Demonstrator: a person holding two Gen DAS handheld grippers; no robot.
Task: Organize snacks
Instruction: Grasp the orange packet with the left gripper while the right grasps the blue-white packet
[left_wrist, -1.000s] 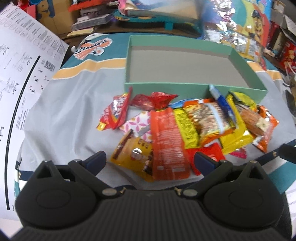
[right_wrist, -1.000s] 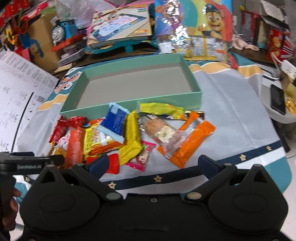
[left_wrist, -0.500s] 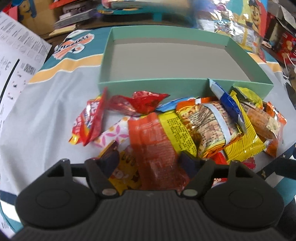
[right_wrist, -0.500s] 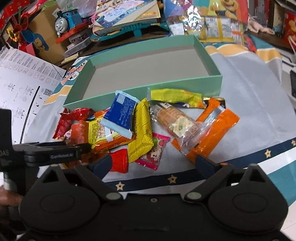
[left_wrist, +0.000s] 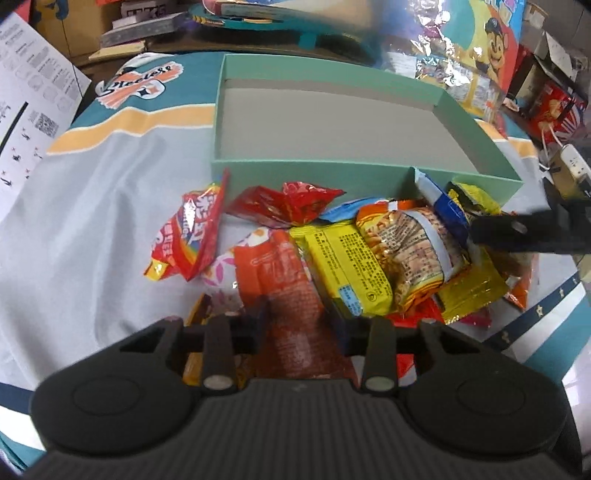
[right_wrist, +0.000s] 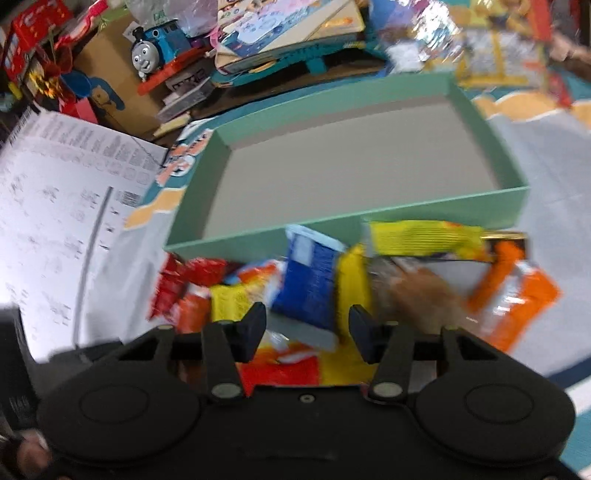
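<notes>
The left tongs (left_wrist: 301, 325) sit low in the frame, pinching the long orange packet (left_wrist: 284, 284) between their pads. That packet lies at the lower centre of the snack heap, just beside a yellow packet (left_wrist: 343, 262). The green box (left_wrist: 332, 168) stands behind the heap in the upper middle, its grey floor bare. In the blurred right wrist view, the right tongs (right_wrist: 307, 330) are spread, straddling a blue packet (right_wrist: 312, 286) without gripping it. The heap rests on the cloth-covered desk (left_wrist: 92, 206).
</notes>
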